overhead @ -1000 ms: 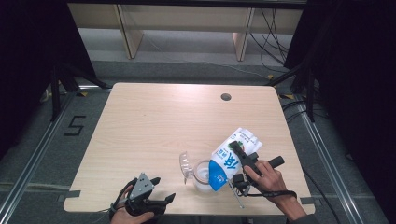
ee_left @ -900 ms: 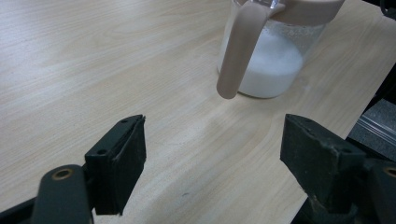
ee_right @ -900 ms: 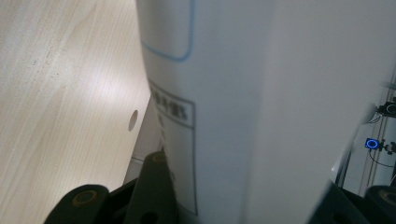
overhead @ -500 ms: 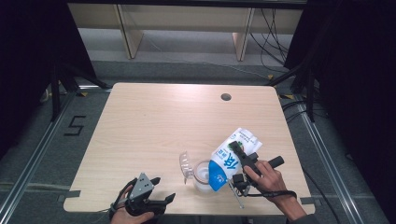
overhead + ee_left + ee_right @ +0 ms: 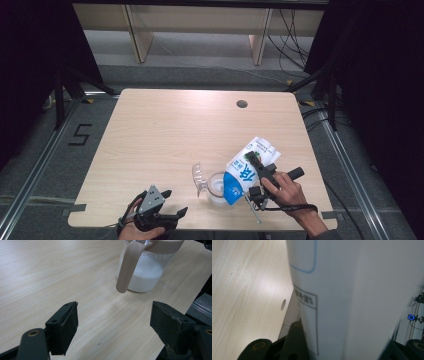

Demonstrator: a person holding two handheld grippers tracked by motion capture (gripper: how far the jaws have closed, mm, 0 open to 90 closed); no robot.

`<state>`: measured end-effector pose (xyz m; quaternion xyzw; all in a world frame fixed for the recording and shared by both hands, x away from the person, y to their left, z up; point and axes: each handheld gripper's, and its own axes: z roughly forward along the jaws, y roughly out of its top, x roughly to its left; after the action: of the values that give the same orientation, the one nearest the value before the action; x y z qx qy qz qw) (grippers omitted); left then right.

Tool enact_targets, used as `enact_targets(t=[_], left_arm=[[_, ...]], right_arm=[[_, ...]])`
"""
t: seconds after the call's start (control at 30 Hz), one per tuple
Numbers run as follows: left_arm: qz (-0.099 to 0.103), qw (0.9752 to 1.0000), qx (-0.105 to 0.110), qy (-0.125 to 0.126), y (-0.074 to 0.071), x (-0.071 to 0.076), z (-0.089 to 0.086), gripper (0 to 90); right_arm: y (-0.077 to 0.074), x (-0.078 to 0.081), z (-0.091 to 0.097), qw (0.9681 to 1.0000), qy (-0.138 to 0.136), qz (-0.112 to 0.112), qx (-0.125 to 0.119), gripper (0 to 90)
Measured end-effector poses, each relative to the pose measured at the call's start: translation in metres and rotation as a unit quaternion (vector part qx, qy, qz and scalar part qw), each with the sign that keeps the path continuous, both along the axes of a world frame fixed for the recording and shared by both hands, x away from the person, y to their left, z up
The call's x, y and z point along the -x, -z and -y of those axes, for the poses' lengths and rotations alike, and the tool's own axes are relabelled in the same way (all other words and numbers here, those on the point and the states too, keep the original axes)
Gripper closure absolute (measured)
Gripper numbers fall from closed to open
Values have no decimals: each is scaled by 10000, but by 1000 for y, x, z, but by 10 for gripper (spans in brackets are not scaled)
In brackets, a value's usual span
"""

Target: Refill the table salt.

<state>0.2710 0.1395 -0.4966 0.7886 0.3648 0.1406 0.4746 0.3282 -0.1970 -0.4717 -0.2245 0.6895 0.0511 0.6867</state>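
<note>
Near the table's [image 5: 150,130] front edge the right gripper [image 5: 261,169] clamps the milk carton [image 5: 245,167] — tipped spout-down over the pitcher [image 5: 217,187] — while the left gripper [image 5: 167,207], jaws wide and empty, waits toward the front-left corner.

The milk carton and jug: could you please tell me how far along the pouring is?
Done: the jug already holds milk, lid flipped open. In hand: the right claw grips the carton, tipped over the jug's mouth. Left: righting the carton and setting it down; the left claw rests open nearby.
</note>
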Motion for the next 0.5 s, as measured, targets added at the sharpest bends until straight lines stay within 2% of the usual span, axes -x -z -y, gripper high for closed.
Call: enact_targets(t=[0.03,0.23,0.27,0.3,0.37,0.4,0.43,0.5], left_arm=[[-15,10000,-15,-22,0,0,0,222],[-8,10000,-14,-4,0,0,0,222],[-13,10000,-16,-19,0,0,0,222],[-8,10000,-15,-3,0,0,0,222],[-12,10000,-14,-4,0,0,0,222],[-10,10000,-18,1,0,0,0,222],[-8,10000,-17,0,0,0,0,222],[-8,10000,-19,1,0,0,0,222]], right_arm=[[-2,0,-1,9999,-39,49,91,715],[-1,0,-1,9999,-75,95,63,719],[0,0,0,10000,30,-42,59,719],[0,0,0,10000,-33,0,53,719],[1,0,0,10000,8,-62,-22,721],[0,0,0,10000,34,-69,43,721],[-2,0,-1,9999,-37,68,140,721],[-2,0,-1,9999,-63,76,98,722]])
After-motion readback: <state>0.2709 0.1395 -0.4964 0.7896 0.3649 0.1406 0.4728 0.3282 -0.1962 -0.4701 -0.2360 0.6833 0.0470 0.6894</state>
